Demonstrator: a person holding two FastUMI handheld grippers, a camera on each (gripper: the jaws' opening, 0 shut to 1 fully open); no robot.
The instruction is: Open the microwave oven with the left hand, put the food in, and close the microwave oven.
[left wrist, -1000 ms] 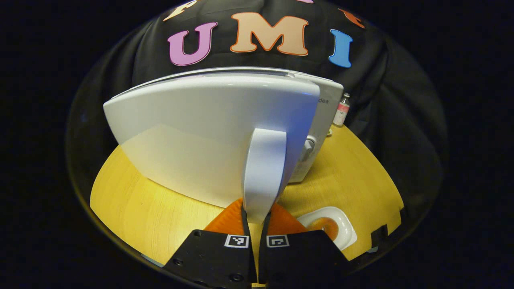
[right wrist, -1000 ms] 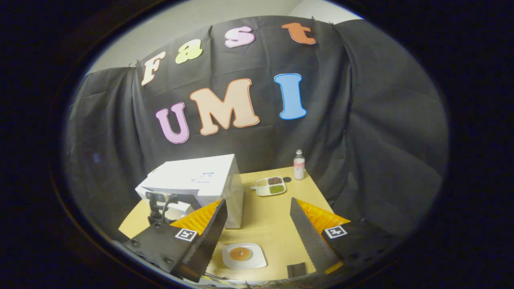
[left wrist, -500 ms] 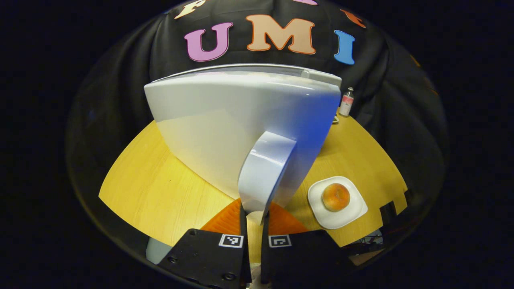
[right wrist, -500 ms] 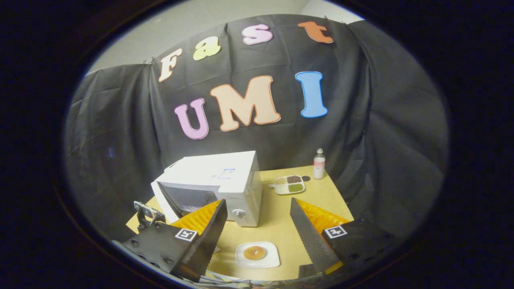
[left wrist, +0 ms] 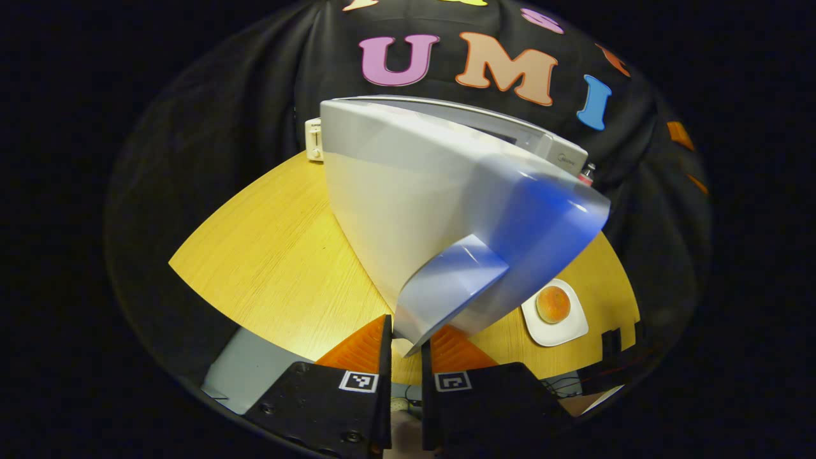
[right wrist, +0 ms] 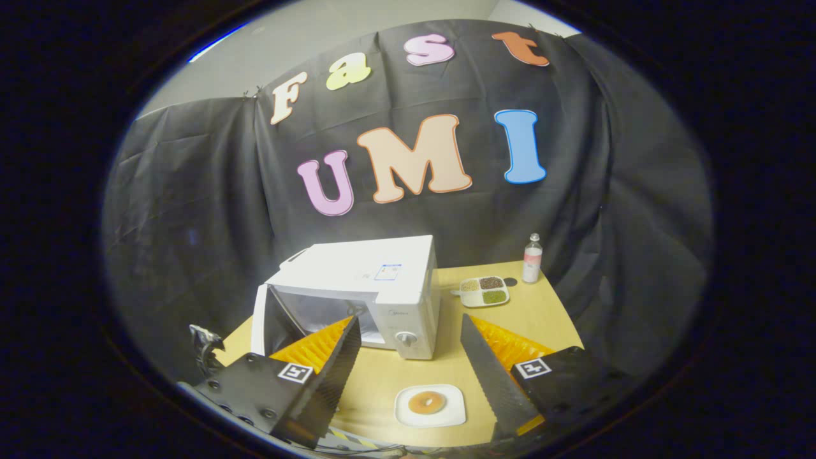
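In the right gripper view the microwave [right wrist: 376, 287] cavity gapes at 10 o'clock, its door [right wrist: 271, 319] swung wide to the left. Bare table [right wrist: 440, 373] runs between the plate [right wrist: 430, 405] and the cavity. The divided tray [right wrist: 486, 291] and bottle [right wrist: 532, 258] sit well apart at 1 o'clock.

Microwave: boxy white microwave oven [right wrist: 376, 287], door [right wrist: 268, 322] swung open
Food: round brown bun [right wrist: 427, 402] on white square plate [right wrist: 446, 417], wooden table [right wrist: 440, 373]
Right gripper [right wrist: 411, 373]: fingers spread apart
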